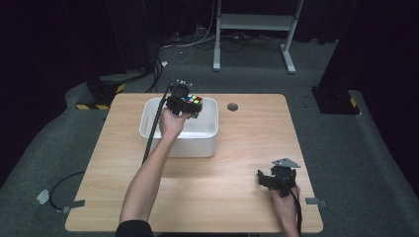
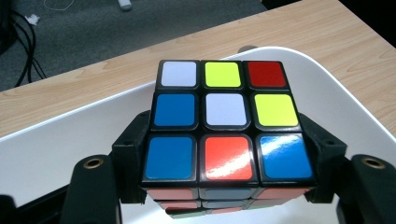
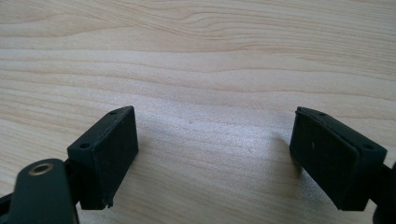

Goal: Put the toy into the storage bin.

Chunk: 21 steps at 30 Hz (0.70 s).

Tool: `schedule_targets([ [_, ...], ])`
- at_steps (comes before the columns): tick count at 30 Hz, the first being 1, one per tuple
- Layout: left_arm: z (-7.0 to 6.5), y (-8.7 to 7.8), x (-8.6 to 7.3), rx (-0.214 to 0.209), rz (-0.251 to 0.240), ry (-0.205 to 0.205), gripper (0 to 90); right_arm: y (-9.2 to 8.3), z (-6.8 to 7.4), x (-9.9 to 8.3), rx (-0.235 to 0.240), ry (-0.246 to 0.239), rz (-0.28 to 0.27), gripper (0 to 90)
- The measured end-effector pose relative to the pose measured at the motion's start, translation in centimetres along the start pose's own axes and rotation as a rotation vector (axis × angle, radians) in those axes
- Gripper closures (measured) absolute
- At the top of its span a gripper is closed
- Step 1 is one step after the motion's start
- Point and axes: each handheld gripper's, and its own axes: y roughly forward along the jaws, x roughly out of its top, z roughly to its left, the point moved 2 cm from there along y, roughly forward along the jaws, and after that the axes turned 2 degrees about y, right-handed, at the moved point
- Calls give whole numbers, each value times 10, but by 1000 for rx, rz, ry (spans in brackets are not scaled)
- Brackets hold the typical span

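Dark floor with loose cables surrounds a pale wooden counter [image 1: 222, 197], where a white tub [image 1: 207, 143] sits toward the far edge, left of the middle. The left gripper [image 1: 182, 102] hangs over the tub's far side with its jaws clamped on the two opposite sides of a puzzle cube [image 2: 224, 126]; the cube sits level, coloured top face up, directly above the tub's open inside and clear of its rim [image 2: 327, 79]. Any release would likely drop it straight down into the tub. The right gripper [image 3: 215, 158] rests near the counter's near right corner, well apart from the tub, jaws spread wide over bare wood, holding nothing.
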Motion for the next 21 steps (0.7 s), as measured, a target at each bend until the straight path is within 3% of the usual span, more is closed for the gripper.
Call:
schedule_targets([
  [7,-4,-4,0,-2,2,21,334,0,0,0,1,0,1,151],
  [14,-7,-6,-3,-28,-13,3,334,0,0,0,1,0,1,151],
  [21,-5,-7,-8,-14,-4,6,334,0,0,0,3,0,1,151],
])
